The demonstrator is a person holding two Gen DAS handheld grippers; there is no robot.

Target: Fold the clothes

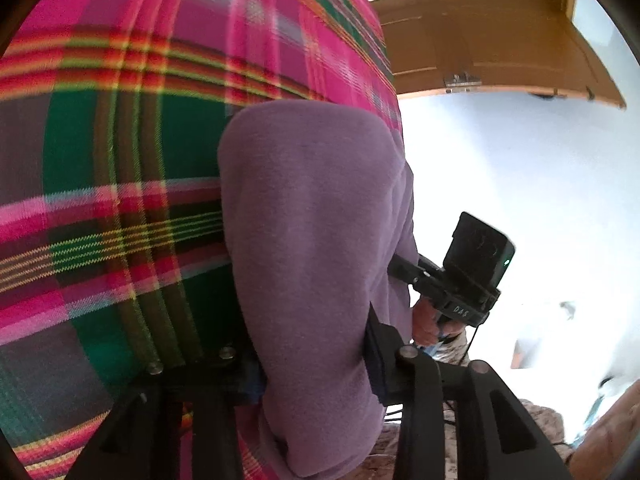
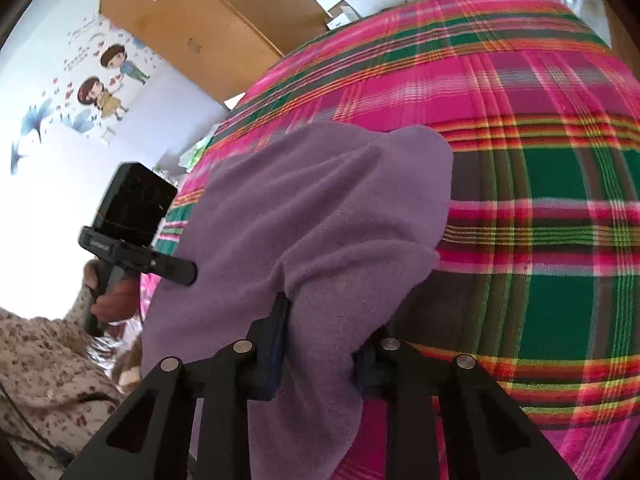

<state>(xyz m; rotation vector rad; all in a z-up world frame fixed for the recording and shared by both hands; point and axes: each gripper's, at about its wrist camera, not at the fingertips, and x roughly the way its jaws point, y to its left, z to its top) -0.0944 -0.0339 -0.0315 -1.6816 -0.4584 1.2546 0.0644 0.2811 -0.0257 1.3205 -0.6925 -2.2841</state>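
Note:
A purple fleece garment (image 1: 316, 208) lies bunched on a pink, green and red plaid blanket (image 1: 120, 140). In the left wrist view its near end fills the gap of my left gripper (image 1: 316, 368), and the right pad (image 1: 376, 360) presses into the fleece. The right wrist view shows the same garment (image 2: 320, 208) heaped on the blanket (image 2: 540, 160). My right gripper (image 2: 320, 356) is shut on a pinched fold of it. Both grippers hold the near edge, one at each side. A hand (image 1: 426, 320) grips the other gripper's handle.
The plaid blanket covers the whole surface ahead. A wooden cabinet (image 2: 180, 28) stands against a white wall with cartoon stickers (image 2: 100, 88). A floral sleeve (image 2: 40, 360) is at the lower left. Boxes (image 2: 340, 16) sit beyond the blanket's far edge.

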